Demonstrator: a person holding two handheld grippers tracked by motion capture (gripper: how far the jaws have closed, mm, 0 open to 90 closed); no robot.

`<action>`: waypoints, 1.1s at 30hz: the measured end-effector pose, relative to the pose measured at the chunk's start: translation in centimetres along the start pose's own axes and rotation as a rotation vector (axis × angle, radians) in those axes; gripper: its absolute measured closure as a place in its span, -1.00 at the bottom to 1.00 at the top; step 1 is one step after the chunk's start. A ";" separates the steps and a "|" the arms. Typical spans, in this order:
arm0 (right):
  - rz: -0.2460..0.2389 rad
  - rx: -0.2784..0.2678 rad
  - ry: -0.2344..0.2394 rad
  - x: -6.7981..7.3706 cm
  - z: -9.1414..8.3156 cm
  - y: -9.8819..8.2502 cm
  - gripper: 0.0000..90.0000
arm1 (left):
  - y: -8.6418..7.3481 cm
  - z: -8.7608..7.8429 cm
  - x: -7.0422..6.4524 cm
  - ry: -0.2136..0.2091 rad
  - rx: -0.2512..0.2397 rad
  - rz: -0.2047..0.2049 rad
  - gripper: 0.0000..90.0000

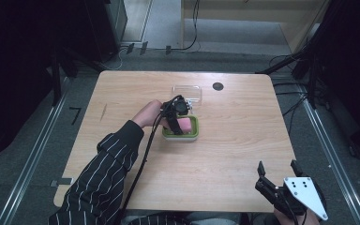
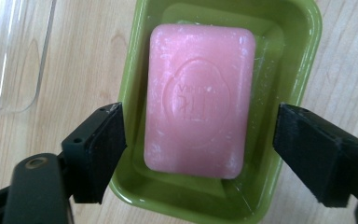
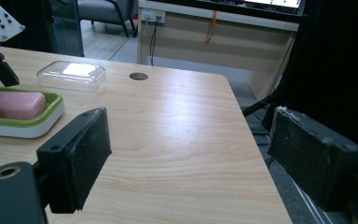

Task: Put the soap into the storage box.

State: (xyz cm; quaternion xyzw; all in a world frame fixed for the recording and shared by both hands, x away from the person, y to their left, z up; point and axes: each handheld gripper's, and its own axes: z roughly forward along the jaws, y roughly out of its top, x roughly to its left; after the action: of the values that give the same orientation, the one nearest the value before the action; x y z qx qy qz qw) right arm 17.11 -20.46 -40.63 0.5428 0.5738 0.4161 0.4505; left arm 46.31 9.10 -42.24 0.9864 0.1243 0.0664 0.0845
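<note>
Our left gripper [image 2: 198, 154] hangs spread, pads clear of the pink rectangular soap bar [image 2: 198, 100] lying in the green plastic dish [image 2: 303, 46]; our right gripper [image 3: 189, 158] gapes, well apart.

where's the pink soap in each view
High view: the pink soap lies in the green dish at the table's middle, under the left gripper.
Left gripper view: it sits centre frame, between the open jaws, touching neither.
Right gripper view: far left, in the same dish.
Shared landmark: the clear lid, on the table just past the dish.
</note>
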 end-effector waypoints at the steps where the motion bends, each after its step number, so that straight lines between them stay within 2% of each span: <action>1: 0.000 0.001 0.001 0.0 0.0 0.0 -0.72 | -0.1 -0.1 0.0 -0.002 0.002 -0.010 -0.65; 6: -0.005 -0.003 0.011 0.1 0.2 0.1 -0.72 | -0.3 -0.5 -0.3 -0.003 0.014 -0.032 -0.70; 15: -0.007 -0.005 0.026 0.4 0.6 0.2 -0.72 | -1.3 -1.7 -0.8 0.004 0.028 -0.115 -0.73; 28: -0.010 -0.007 0.039 0.7 0.8 0.3 -0.72 | -3.6 -3.4 -2.7 0.019 0.078 -0.175 -0.75; 33: -0.011 -0.007 0.042 0.8 0.9 0.3 -0.72 | -4.9 -3.6 -3.5 0.009 0.107 -0.191 -0.78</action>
State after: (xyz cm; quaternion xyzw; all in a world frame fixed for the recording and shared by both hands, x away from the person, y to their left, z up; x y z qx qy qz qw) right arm 18.05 -19.69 -40.57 0.5291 0.5848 0.4269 0.4426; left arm 41.23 13.38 -39.97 0.9728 0.2215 0.0559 0.0371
